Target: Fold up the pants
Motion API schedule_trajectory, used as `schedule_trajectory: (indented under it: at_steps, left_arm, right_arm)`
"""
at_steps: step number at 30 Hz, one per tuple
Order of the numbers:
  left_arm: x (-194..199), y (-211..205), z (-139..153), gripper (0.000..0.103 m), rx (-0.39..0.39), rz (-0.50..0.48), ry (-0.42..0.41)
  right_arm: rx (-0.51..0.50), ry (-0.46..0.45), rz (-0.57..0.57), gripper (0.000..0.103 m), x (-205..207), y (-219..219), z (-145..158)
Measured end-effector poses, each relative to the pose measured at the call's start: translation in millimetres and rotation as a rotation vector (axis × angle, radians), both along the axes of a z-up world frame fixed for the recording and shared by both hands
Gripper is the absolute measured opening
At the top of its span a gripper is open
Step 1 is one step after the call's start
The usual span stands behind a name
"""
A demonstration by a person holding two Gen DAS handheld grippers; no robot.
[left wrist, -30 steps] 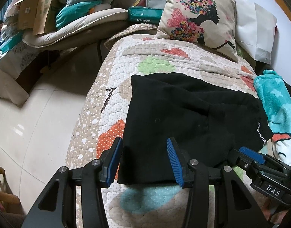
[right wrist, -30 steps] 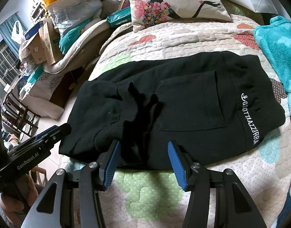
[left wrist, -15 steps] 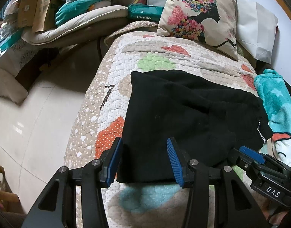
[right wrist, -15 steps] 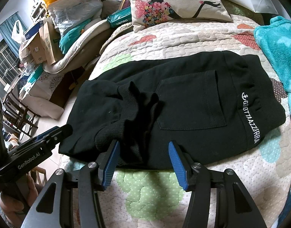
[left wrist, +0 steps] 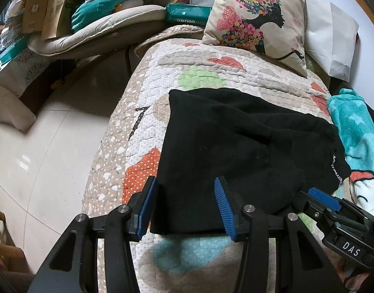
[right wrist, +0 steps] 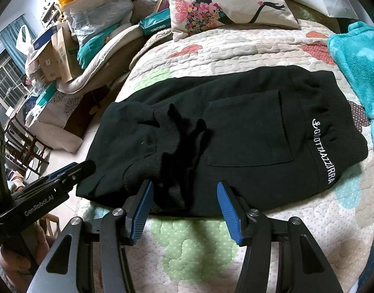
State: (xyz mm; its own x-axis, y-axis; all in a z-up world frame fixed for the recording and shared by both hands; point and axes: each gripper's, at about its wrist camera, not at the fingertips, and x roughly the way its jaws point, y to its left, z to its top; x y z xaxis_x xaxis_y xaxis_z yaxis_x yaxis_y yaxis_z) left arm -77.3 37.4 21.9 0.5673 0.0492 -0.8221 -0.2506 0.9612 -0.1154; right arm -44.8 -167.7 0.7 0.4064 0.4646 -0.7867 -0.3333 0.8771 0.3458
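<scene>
Looking along the left gripper [left wrist: 185, 205], the black pants [left wrist: 236, 151] lie folded in a compact block on the patterned quilt [left wrist: 206, 73], their near edge between the blue pads, which stand apart and press on nothing; the right gripper [left wrist: 320, 199] shows at the far right by the near right corner of the cloth, and against the earlier left-wrist pictures almost nothing has shifted; turning to the right wrist view, the right gripper [right wrist: 185, 202] hovers released over the bunched ribbed cuffs [right wrist: 177, 151] at the near edge, the pocket [right wrist: 248, 129] and lettered waistband [right wrist: 324, 153] lying to the right, a teal blanket [right wrist: 358, 56] beyond; its jaws stand a touch wider than a second ago, and the left gripper [right wrist: 88, 166] waits at the left corner; both tools seem to have let go, so this fold looks set down, with the rumpled cuffs probably still needing tidying.
</scene>
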Motion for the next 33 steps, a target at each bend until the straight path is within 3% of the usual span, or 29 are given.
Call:
schedule_trajectory:
  at_steps: [11, 18, 24, 27, 29, 33]
  left_arm:
    - [1, 2, 0, 0.047, -0.015, 0.005, -0.002]
    - [5, 18, 17, 0.047, -0.092, 0.017, -0.058]
    - [12, 4, 26, 0.048, -0.142, -0.092, -0.021]
    - [22, -14, 47, 0.049, -0.104, -0.146, -0.041]
    - [36, -30, 59, 0.056, -0.086, -0.200, -0.045]
    - [78, -70, 69, 0.057, -0.051, -0.302, -0.035]
  right_arm:
    - [-0.013, -0.013, -0.008, 0.059, -3, -2, 3]
    - [-0.029, -0.056, -0.145, 0.059, -11, -37, 22]
    - [-0.012, -0.020, -0.327, 0.059, -7, -79, 19]
    - [0.031, 0.005, -0.382, 0.059, -5, -94, 17]
    - [0.046, 0.020, -0.413, 0.059, -5, -102, 14]
    - [0.082, 0.062, -0.476, 0.060, -4, -115, 1]
